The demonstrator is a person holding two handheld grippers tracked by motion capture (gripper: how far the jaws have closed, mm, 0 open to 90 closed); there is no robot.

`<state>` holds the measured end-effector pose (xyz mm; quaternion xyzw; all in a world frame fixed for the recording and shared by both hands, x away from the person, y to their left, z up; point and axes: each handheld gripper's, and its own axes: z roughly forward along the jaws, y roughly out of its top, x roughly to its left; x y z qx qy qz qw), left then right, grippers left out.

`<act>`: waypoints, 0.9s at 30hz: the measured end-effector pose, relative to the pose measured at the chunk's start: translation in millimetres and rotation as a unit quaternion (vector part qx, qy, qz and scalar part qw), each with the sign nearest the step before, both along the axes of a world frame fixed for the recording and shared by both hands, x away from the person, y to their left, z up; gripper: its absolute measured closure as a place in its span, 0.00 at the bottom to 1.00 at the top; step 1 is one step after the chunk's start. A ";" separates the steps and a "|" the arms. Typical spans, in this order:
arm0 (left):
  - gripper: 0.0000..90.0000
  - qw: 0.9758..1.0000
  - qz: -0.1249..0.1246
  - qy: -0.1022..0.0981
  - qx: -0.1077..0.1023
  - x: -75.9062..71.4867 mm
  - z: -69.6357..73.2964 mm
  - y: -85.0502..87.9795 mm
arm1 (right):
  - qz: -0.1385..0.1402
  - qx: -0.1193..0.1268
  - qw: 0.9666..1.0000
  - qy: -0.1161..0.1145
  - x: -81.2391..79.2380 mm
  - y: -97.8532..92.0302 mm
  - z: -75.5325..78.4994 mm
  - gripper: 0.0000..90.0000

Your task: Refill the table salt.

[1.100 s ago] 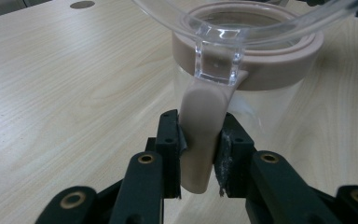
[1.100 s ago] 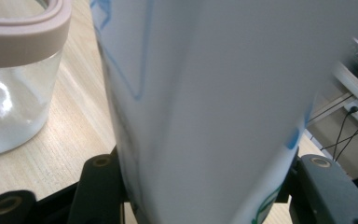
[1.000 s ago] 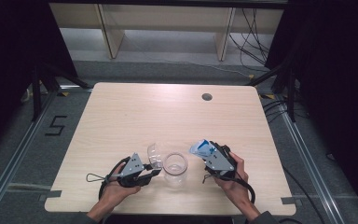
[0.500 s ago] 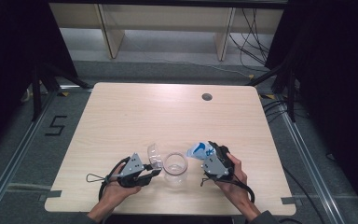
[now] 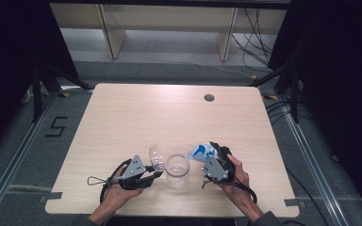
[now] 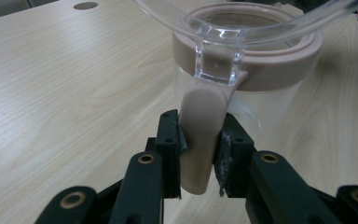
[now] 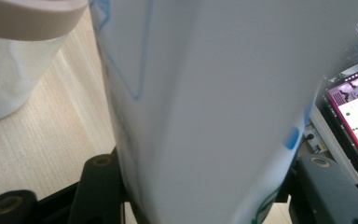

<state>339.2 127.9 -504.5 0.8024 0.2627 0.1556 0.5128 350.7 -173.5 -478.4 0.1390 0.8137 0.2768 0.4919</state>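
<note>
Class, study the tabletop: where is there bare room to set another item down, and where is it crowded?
Free: the far stretch between the jar and the round hole, plus both side margins. Crowded: the near edge, where the left gripper, jar and right gripper with its white pouch cluster.

Even overhead light brightens the table (image 5: 169, 117); the surroundings sit dark. Up close the bag (image 7: 205, 102) blurs, and the jar (image 6: 247, 51) rim glares.

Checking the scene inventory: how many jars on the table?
1: a clear jar near the table's front edge, between the left gripper and right gripper.
</note>
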 end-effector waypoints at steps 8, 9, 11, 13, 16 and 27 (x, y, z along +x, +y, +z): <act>0.81 1.000 0.002 0.001 -0.007 -0.7 -0.8 -0.9 | 0.001 -0.026 1.000 -0.015 -1.0 0.3 0.6 0.53; 0.81 1.000 0.001 0.000 -0.003 -0.6 -0.6 -0.4 | 0.001 -0.030 0.999 -0.019 -0.9 0.6 0.6 0.53; 0.81 1.000 0.002 0.001 -0.006 -0.8 -0.7 -0.9 | 0.003 -0.033 0.999 -0.016 -1.5 1.4 -0.3 0.53; 0.81 1.000 0.000 0.000 -0.002 -0.4 -0.5 -0.2 | 0.003 -0.036 0.999 -0.017 -1.6 2.0 -0.5 0.54; 0.81 1.000 0.001 0.002 -0.006 -0.5 -0.8 -0.6 | 0.003 -0.040 0.999 -0.020 -1.8 1.6 0.9 0.54; 0.81 1.000 0.003 0.007 -0.007 -1.2 -1.2 -1.3 | 0.005 -0.050 0.998 -0.026 -3.4 3.2 1.4 0.54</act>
